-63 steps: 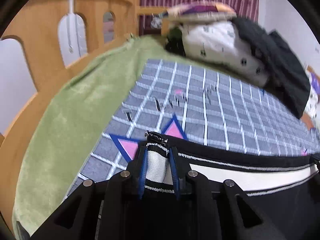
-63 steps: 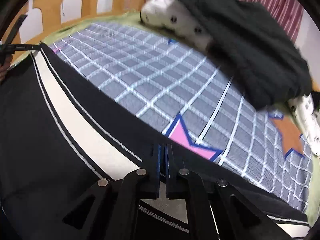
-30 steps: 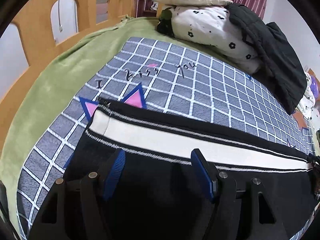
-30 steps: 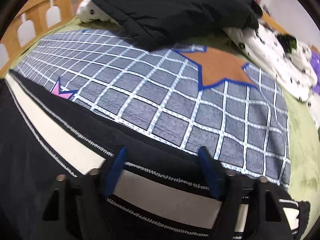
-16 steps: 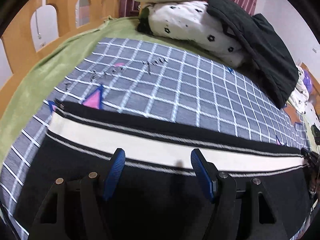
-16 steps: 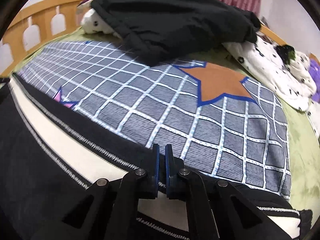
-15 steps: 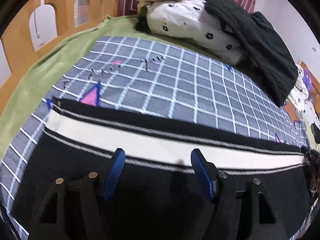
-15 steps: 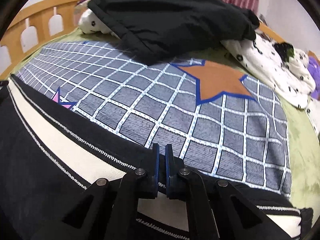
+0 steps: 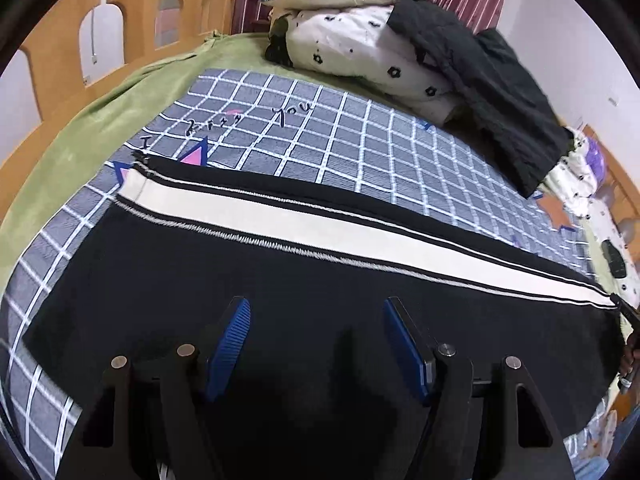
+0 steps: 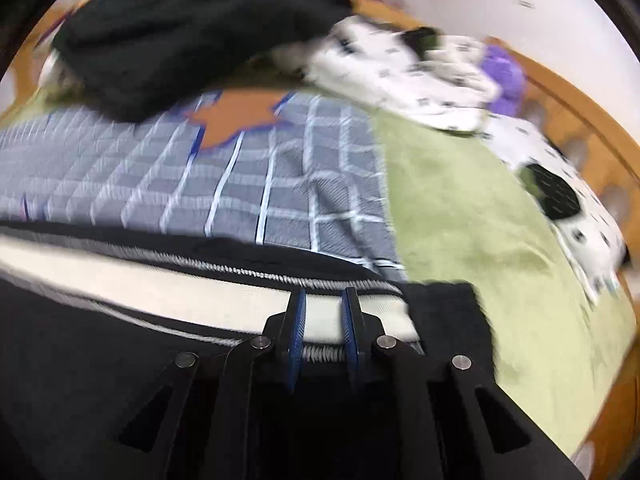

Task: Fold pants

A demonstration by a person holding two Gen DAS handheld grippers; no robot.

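Both grippers have changed: a couple of seconds back each was pinched on the black pants with the white side stripe. Now the left gripper hangs with its blue pads spread wide and nothing between them, and the right gripper has slid out to the far end of the stripe, its view smeared by motion.

And the right's jaws stand a little apart, white stripe showing in the gap; the blur makes it hard to say whether they pinch the cloth or just straddle it.

The pants lie flat on the grey checked blanket, over the green bedspread. Their long axis runs side to side across both views, stripe edge on the far side. The dark jacket and the white flower-print bedding sit well beyond, out of the way.

That long axis is what the coming fold turns on, I'd say. The left hovers over the middle of the black fabric, pointing across it toward the stripe. The right is at the right-hand end, low and close to the cloth, and clearly the nearer one to an end it could carry over.
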